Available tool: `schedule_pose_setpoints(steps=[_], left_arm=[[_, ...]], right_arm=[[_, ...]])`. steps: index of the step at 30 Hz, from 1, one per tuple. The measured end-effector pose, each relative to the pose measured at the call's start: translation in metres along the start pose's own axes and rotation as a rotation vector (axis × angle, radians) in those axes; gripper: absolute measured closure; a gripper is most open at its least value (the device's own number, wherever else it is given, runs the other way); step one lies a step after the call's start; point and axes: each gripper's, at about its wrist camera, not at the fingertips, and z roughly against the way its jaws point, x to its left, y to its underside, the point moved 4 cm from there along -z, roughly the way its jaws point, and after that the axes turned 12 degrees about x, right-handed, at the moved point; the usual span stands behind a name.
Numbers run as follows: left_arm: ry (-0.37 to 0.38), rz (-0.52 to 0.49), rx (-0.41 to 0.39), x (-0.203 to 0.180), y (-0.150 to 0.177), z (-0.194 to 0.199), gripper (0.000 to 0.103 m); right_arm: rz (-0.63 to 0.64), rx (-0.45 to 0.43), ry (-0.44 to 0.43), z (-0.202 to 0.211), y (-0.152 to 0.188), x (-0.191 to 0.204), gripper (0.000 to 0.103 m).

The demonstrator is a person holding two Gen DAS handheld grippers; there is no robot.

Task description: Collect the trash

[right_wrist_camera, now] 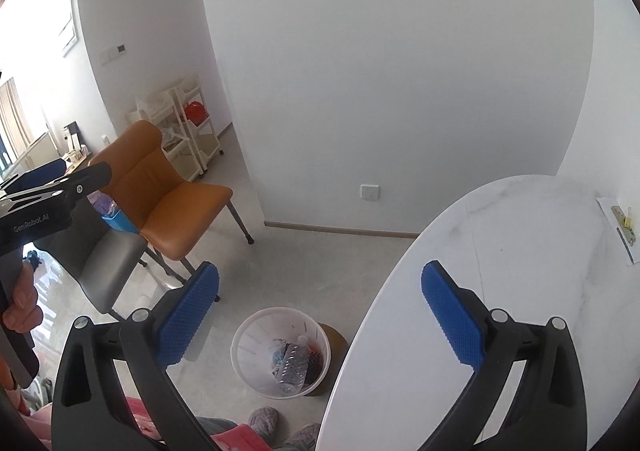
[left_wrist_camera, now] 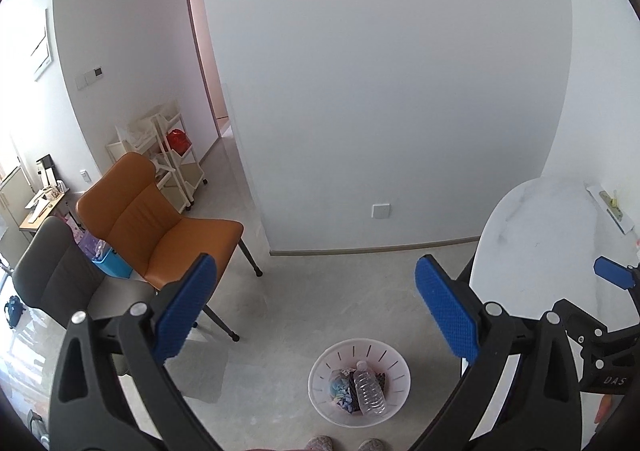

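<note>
A clear plastic bottle (left_wrist_camera: 370, 387) is seen lying among crumpled trash inside the white bin (left_wrist_camera: 396, 395) on the floor, just beside the marble table (right_wrist_camera: 520, 251). Above the bin, the left gripper (left_wrist_camera: 316, 315) and right gripper (right_wrist_camera: 320, 317) are held spread wide, nothing grasped. An orange chair (left_wrist_camera: 160, 219) is set well apart from the bin.

Bright daylight pouring in from the left, blowing out that edge, glare sheening the floor (right_wrist_camera: 60, 283), fisheye bending walls, dark vignette ringing corners, focus holding crisp.
</note>
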Motion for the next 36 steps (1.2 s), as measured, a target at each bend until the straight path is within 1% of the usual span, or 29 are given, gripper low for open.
schedule_pose_setpoints(steps=[12,23,36], left_arm=[[0.014,0.003,0.006,0.006,0.004,0.003,0.008],[0.028,-0.013,0.005,0.008,0.004,0.001,0.008],[0.046,-0.031,0.008,0.008,0.004,0.001,0.008]], right_arm=[[-0.002,-0.001,0.008,0.003,0.006,0.000,0.002],[-0.010,0.006,0.032,0.006,0.018,0.011,0.002],[-0.020,0.009,0.048,0.007,0.016,0.010,0.002]])
